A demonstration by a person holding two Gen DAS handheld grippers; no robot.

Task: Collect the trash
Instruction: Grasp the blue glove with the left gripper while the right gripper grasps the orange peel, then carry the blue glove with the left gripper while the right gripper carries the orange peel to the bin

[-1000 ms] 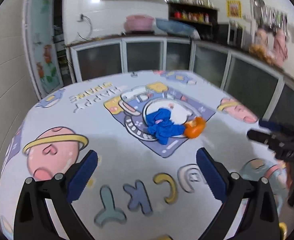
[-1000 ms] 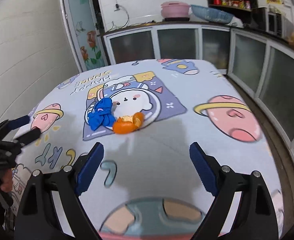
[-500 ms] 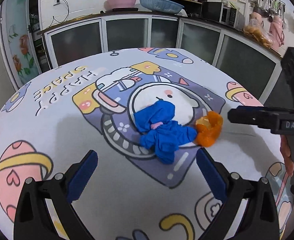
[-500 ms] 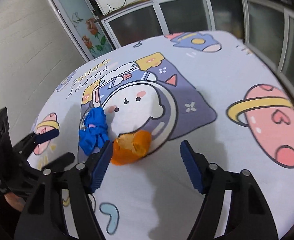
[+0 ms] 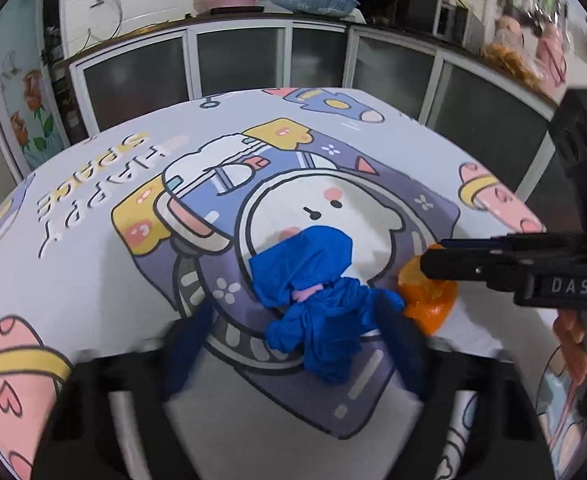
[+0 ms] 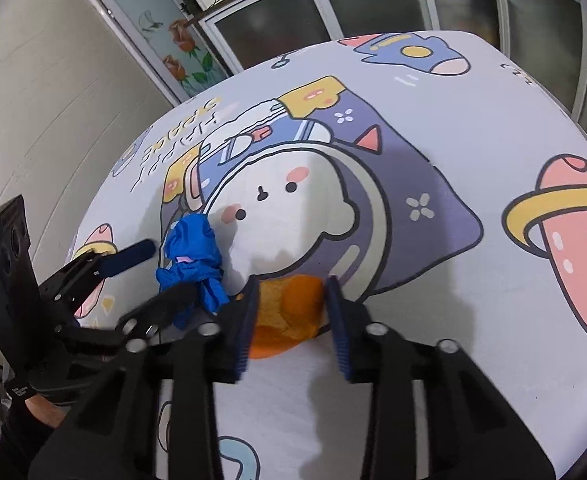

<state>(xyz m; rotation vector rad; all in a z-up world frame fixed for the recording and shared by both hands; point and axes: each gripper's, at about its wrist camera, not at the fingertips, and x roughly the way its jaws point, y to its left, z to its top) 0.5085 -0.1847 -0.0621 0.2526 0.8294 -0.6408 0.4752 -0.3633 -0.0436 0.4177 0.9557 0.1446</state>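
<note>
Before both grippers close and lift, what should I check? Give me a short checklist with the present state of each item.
1. Orange peel sits between the right gripper jaws: ok.
2. Right jaws firmly shut on the peel: cannot tell; close beside it, contact unclear.
3. Blue glove lies between the left gripper jaws: ok.
4. Left jaws closed on the glove: not ok, they stand open.
5. The two grippers do not collide: cannot tell; they are very near each other.
6. Tablecloth not pinched: cannot tell.

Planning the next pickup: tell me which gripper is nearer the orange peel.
Right. The right gripper straddles the orange peel, one finger either side. The left gripper brackets the blue glove beside it.
</note>
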